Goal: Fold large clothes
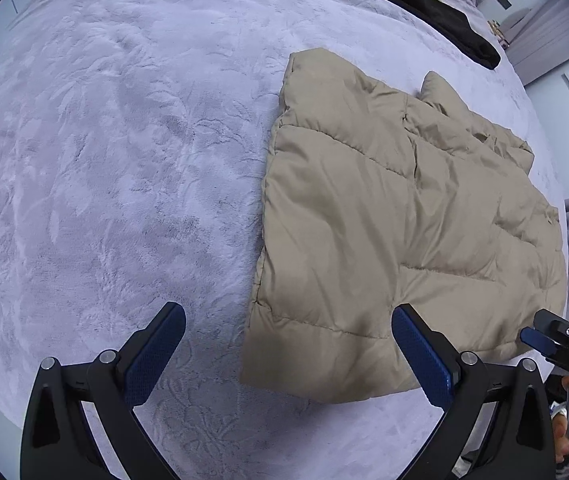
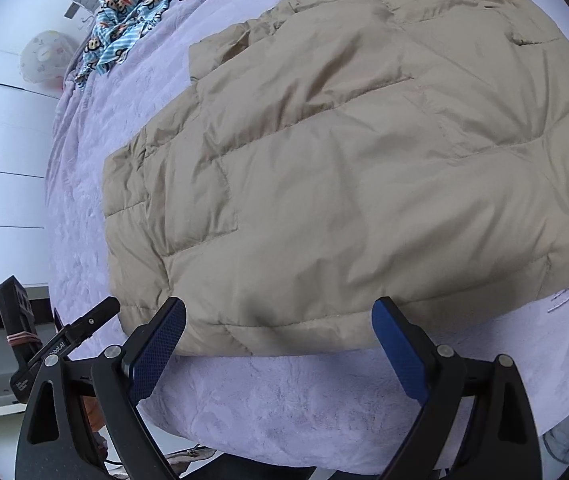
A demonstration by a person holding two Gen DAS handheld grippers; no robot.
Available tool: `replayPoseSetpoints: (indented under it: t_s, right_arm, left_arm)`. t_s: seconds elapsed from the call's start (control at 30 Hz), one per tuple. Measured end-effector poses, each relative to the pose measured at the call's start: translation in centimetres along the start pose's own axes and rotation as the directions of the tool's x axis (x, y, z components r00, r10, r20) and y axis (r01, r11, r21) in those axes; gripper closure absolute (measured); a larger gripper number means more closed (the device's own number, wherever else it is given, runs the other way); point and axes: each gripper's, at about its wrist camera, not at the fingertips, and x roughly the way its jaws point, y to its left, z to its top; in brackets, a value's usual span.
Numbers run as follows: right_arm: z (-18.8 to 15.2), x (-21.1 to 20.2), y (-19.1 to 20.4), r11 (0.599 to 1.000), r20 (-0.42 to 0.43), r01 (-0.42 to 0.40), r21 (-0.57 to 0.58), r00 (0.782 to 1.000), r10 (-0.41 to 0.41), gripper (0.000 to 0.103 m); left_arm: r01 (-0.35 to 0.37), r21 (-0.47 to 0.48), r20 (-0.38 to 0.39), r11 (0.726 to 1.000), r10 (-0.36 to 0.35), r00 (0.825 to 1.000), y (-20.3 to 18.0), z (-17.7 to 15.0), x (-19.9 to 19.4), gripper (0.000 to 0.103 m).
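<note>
Beige quilted jacket (image 1: 396,232) lies folded flat on the lavender plush bed (image 1: 104,160), near its edge. Both grippers hover over the hem — left gripper (image 1: 288,344) spread wide and empty, right gripper (image 2: 278,340) likewise. The left view shows a black garment (image 1: 428,4) beyond the jacket; the right view shows a blue monkey-print cloth (image 2: 128,20) — well apart.

**Bed and what lies on it**

Covered in a lilac plush bedspread (image 1: 124,160) with a leaf pattern. Spread flat near the bed's near edge: a beige quilted jacket (image 2: 344,160). Well beyond the jacket, toward the far end: a black garment (image 1: 428,4) and a blue-striped cartoon-print cloth (image 2: 132,20), crumpled.
</note>
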Motion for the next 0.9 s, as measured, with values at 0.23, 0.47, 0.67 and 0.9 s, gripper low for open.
replayPoseSetpoints:
  t_s: [0.23, 0.47, 0.67, 0.9]
  right_arm:
    - [2.9, 0.1, -0.7, 0.999, -0.024, 0.021, -0.037, 0.999, -0.021, 0.008]
    - [4.3, 2.1, -1.1, 0.998, -0.043, 0.047, -0.030, 0.998, -0.048, 0.008]
    - [4.7, 3.1, -1.5, 0.997, -0.061, 0.065, -0.031, 0.996, -0.067, 0.007]
    - [4.7, 3.8, -1.9, 0.996, -0.075, 0.076, -0.051, 0.994, -0.079, 0.007]
  left_arm:
    - [0.029, -0.049, -0.011, 0.998, -0.029, 1.000, 1.4, 2.5, 1.7, 0.000]
    - [0.058, -0.036, -0.023, 0.998, -0.059, 0.998, 1.3, 4.1, 3.9, 0.000]
    - [0.266, -0.053, -0.093, 0.962, -0.270, 0.958, 3.8, 7.5, 6.9, 0.000]
    - [0.461, 0.050, -0.256, 0.886, -0.435, 0.863, 0.7, 9.9, 11.7, 0.000]
